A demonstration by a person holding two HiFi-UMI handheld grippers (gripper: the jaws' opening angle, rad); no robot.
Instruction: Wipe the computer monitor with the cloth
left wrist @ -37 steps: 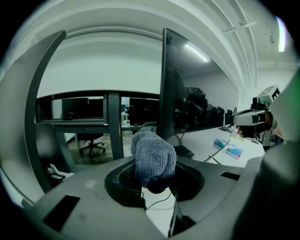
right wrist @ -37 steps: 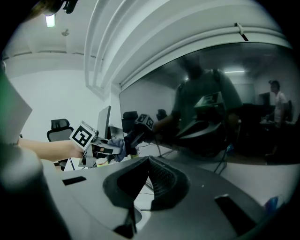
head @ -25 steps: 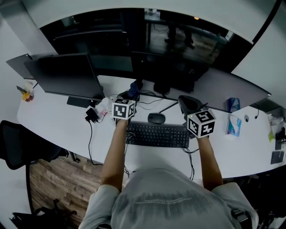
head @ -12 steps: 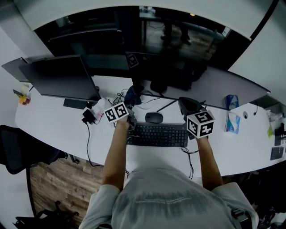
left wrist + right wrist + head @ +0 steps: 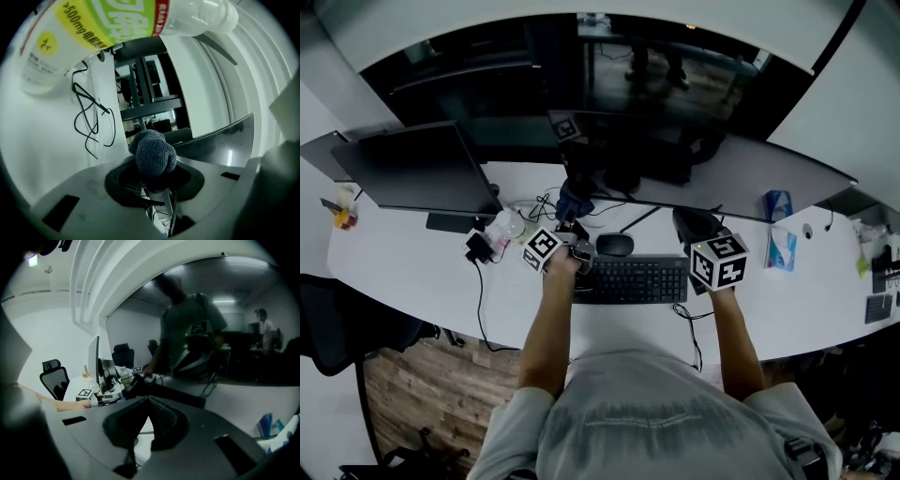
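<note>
Head view: the left claw (image 5: 573, 217) has rolled sideways since a second ago. Its blue-grey cloth (image 5: 574, 199) sits low by the monitor (image 5: 637, 141) stand, off the screen, so wiping has likely not begun.
Left gripper view: jaws clamp the cloth.
Right gripper view: right claw (image 5: 149, 402) closed, empty.

We see a long white table (image 5: 412, 272) curving across the room, with a dark, reflective glass wall (image 5: 487, 84) behind it. Wood-plank floor (image 5: 403, 394) shows at lower left, where a black office chair (image 5: 333, 319) stands by the table's end.
</note>
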